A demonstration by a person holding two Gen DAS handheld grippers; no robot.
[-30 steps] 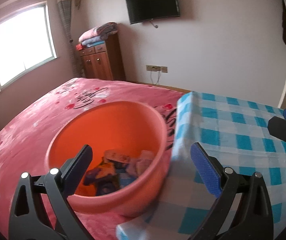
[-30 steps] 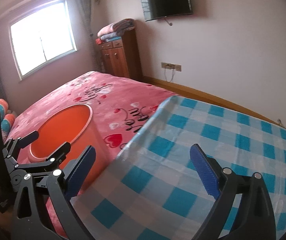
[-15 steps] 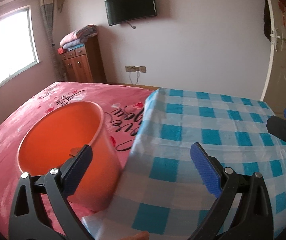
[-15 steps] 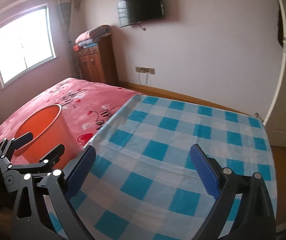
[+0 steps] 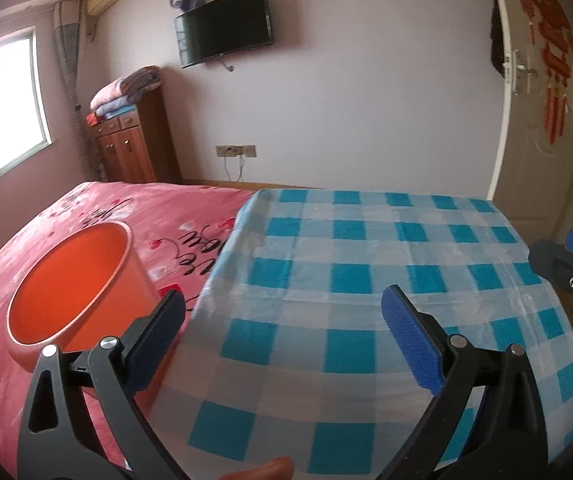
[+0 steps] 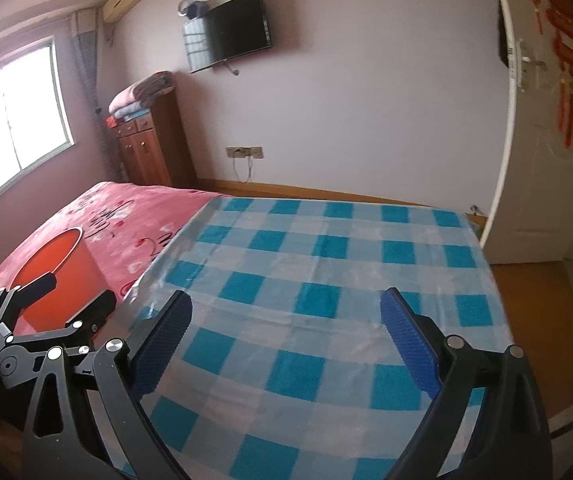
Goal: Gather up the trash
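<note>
- The orange bin (image 5: 74,280) stood on the pink bedspread (image 5: 98,216), just left of the blue-checked cloth (image 5: 366,280); its contents were hidden from these angles.
- The left gripper (image 5: 282,320) was spread wide and empty, above the cloth's edge beside the bin.
- The right gripper (image 6: 286,320) was also wide and empty, over the bare cloth.
- Behind stood a wooden cabinet (image 5: 134,148), a wall TV (image 5: 224,26) and a white door (image 5: 542,120).
</note>
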